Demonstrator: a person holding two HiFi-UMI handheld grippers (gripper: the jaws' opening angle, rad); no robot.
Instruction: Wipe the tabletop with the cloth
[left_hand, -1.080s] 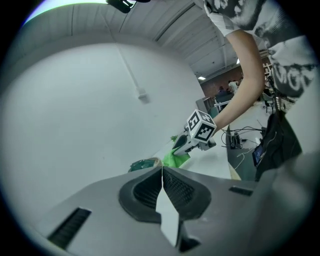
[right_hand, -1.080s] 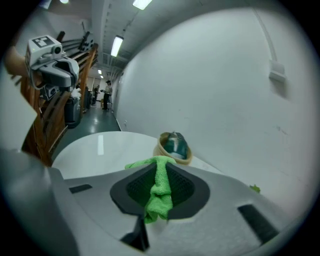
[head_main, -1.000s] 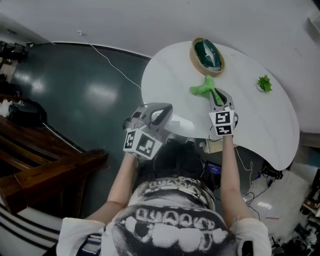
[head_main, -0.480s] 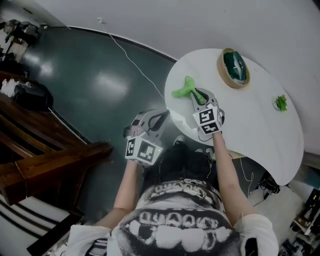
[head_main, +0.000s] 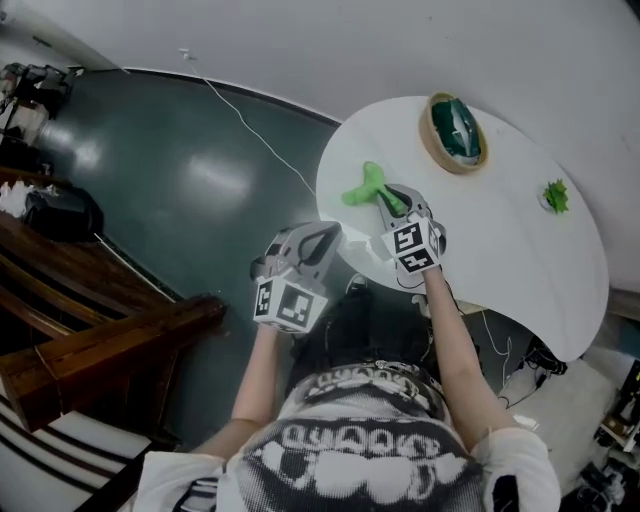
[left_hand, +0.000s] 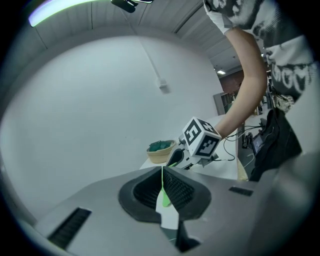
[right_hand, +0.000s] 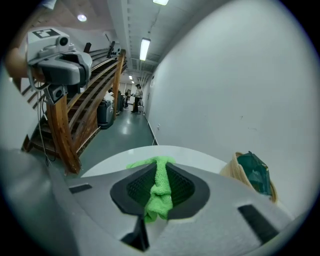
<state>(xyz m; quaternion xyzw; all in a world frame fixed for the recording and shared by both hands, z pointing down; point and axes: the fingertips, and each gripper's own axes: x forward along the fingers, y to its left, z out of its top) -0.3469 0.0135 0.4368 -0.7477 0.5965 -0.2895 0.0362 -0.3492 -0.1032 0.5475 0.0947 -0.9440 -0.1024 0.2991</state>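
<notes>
Desk (head_main: 500, 250): open, bare surface to the right of the cloth (head_main: 362, 186) clamped in the right gripper (head_main: 388, 198). Obstacles: woven basket (head_main: 452, 132) at the far edge by the wall (head_main: 400, 40); small green plant (head_main: 555, 196) farther right.

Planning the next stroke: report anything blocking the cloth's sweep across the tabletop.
Nothing close. The cloth in the right gripper faces bare tabletop; only a basket at the far rim and a small plant far right stand there.

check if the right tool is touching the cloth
Touching. The right gripper view shows the cloth pinched between the jaws of the right tool.
</notes>
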